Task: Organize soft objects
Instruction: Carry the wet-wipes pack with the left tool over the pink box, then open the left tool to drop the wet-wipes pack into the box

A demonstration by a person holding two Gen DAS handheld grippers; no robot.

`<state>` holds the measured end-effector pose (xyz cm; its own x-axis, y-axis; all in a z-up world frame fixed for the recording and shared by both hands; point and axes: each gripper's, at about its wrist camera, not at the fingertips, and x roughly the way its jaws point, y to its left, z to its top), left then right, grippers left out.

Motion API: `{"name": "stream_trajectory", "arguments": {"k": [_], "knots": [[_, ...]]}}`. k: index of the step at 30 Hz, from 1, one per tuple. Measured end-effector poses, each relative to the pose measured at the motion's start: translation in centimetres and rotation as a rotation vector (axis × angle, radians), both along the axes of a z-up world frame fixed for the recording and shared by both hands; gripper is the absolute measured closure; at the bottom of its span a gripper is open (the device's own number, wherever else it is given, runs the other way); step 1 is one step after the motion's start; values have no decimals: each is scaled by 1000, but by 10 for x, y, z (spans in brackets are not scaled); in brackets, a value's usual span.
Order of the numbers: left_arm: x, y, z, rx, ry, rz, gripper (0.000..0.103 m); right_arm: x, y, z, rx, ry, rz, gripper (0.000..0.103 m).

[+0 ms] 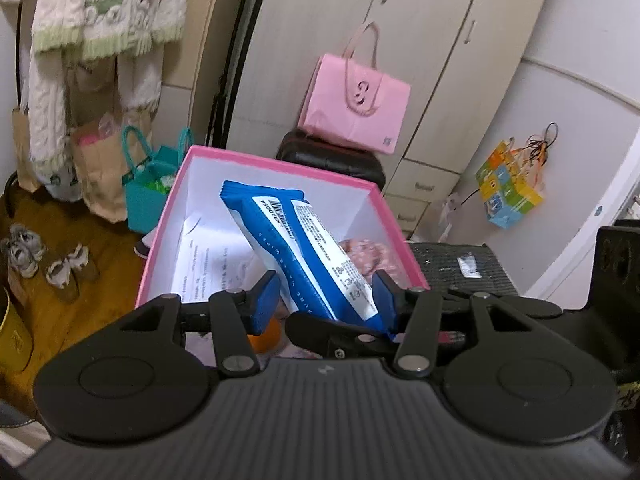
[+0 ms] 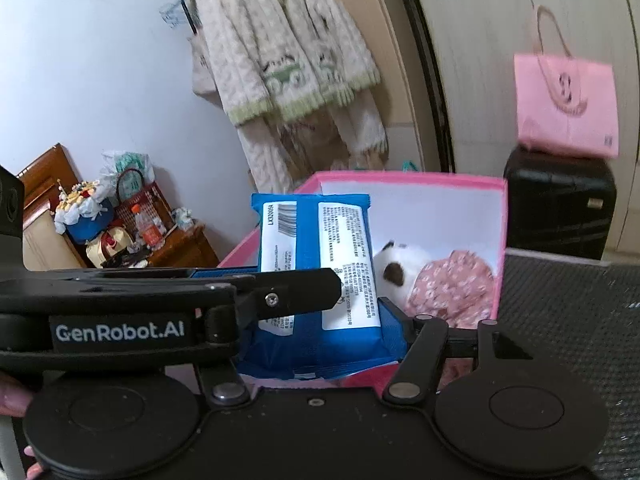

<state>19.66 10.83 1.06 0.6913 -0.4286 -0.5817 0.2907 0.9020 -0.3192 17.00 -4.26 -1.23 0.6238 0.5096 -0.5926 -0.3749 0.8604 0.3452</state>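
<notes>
I hold the blue wet-wipes pack [image 2: 316, 280] tilted over the pink storage box [image 2: 502, 216], my right gripper [image 2: 320, 320] clamped on its near end. My left gripper [image 1: 326, 300] stands open around the pack, pads [image 1: 262, 302] apart from it.

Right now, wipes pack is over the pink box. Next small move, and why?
Probably lower the wipes pack a bit further into the pink box, then release. It stands tilted between the right gripper fingers, its lower end near the box's front edge. The left gripper flanks it, but a grip isn't clear.
</notes>
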Motion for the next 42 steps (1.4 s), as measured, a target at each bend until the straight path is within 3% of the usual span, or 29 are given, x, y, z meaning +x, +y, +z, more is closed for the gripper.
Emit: {"name": "stream_trajectory", "arguments": {"k": [3, 6, 16, 21, 34, 36, 38, 42], "knots": [[-2, 5, -3, 43, -28, 55, 52, 7, 3, -7, 6, 55, 20, 33], [-13, 11, 0, 90, -87, 105, 48, -1, 1, -5, -9, 40, 51, 31], [-64, 16, 9, 45, -128, 76, 40, -59, -25, 24, -93, -128, 63, 28], [-88, 9, 15, 51, -148, 56, 40, -79, -37, 35, -111, -157, 39, 28], [-176, -16, 43, 75, -291, 17, 25, -134, -90, 52, -152, -215, -131, 24], [-182, -21, 45, 77, -304, 17, 21, -143, -94, 54, -160, -226, -148, 19], [-186, -25, 45, 81, -311, 15, 19, -151, -99, 54, -168, -230, -171, 6], [-190, -32, 38, 103, -306, 29, 18, -163, -114, 50, -186, -196, -241, 6]]}}
